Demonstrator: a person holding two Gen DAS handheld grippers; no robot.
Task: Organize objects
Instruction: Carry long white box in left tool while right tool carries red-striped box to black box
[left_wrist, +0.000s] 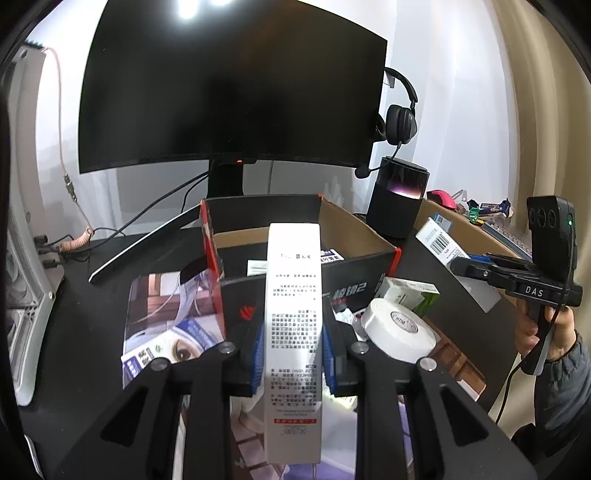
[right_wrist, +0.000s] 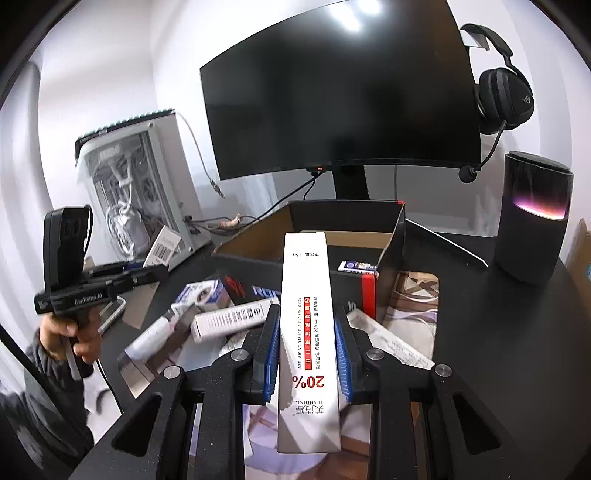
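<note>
My left gripper (left_wrist: 293, 354) is shut on a long white carton with small black print (left_wrist: 293, 325), held lengthwise toward the open black and red cardboard box (left_wrist: 354, 229). My right gripper (right_wrist: 308, 362) is shut on a white gel carton marked 20% (right_wrist: 308, 332), also pointing at the box (right_wrist: 391, 236). Small packets lie inside the box (right_wrist: 358, 266). The other hand's gripper shows at the right of the left wrist view (left_wrist: 532, 280) and at the left of the right wrist view (right_wrist: 92, 288).
A curved monitor (left_wrist: 229, 88) stands behind the box, with a headset (right_wrist: 506, 99) and a black speaker (right_wrist: 532, 218) to the right. A tape roll (left_wrist: 397, 330), white tubes and cartons (right_wrist: 229, 317) lie on the black desk. A white PC case (right_wrist: 136, 199) stands left.
</note>
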